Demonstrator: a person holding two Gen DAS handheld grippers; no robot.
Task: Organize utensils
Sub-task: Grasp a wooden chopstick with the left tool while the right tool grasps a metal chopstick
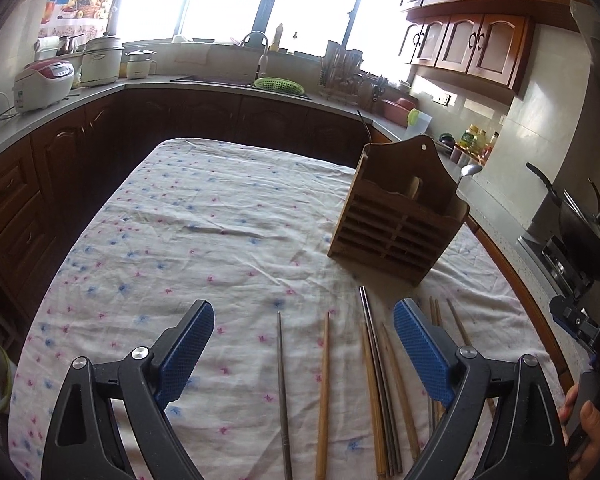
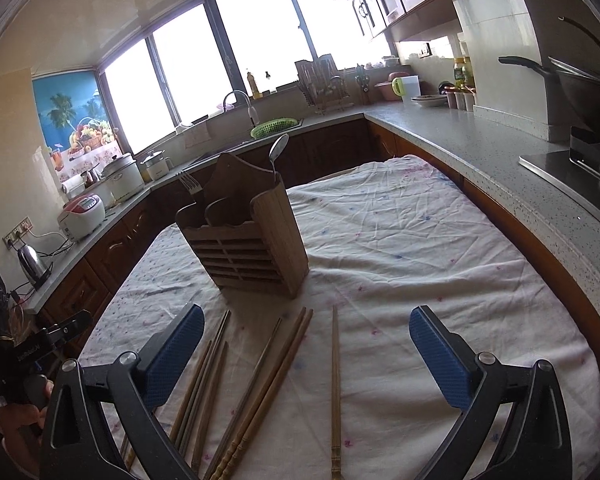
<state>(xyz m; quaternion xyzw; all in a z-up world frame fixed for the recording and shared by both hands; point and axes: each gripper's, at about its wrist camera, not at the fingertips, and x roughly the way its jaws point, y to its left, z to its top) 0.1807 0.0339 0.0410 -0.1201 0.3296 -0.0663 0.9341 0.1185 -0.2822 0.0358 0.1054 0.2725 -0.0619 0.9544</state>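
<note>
Now, from the left wrist: the left tongs (image 1: 304, 344) stand spread wide and empty above the cloth-covered surface (image 1: 204, 216). Between and beneath the blue pads lie loose chopsticks: a grey metal chopstick (image 1: 283, 380), a wooden chopstick (image 1: 324, 384) just right of it, and a bundle of chopsticks (image 1: 378, 380), wood and metal mixed, running under the right-hand pad. More wooden chopsticks (image 1: 458, 326) lie just beyond that pad. Ahead and to the right stands the wooden utensil holder (image 1: 396, 232), upright, well apart from the tongs, with a spoon (image 1: 470, 171) poking up behind it. At the right edge a hand (image 1: 588, 420) grips the other tool.

Over to the right wrist: the right tongs (image 2: 306, 350) are released too, jaws wide, nothing gripped. One single wooden chopstick (image 2: 335, 380) lies between the pads, nearer the middle; a wooden pair (image 2: 276, 380) lies left of it, and more sticks (image 2: 204, 376) trail under the left-hand pad. The utensil holder sits straight ahead, left of centre, a fork (image 2: 191, 186) and the spoon standing in it.
</note>
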